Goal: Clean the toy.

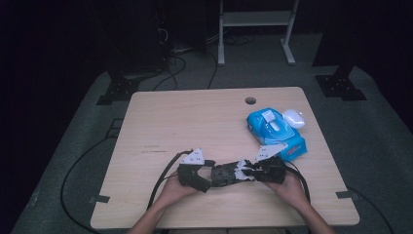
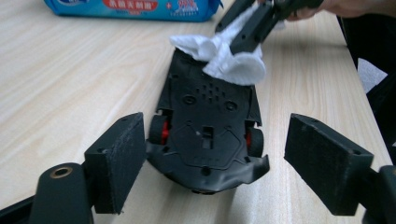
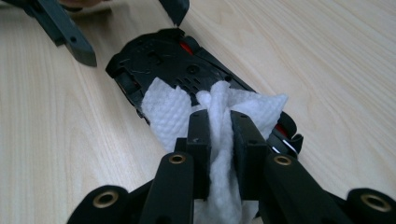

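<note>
Left tool, nearest the lens, is seen with its jaws spread wide at either side of the rear of an overturned black toy car, not pressing it. Toy car is laid underside up on the table, near the front edge. Right tool is clenched on a white wipe, pressed onto the car's underside. Beyond the car, toward the table's far right corner, a blue wipes pack is noted.

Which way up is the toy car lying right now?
Upside down: the toy car shows its flat black underside with screw holes, wheels up, while the right gripper presses a white wipe on it.
</note>
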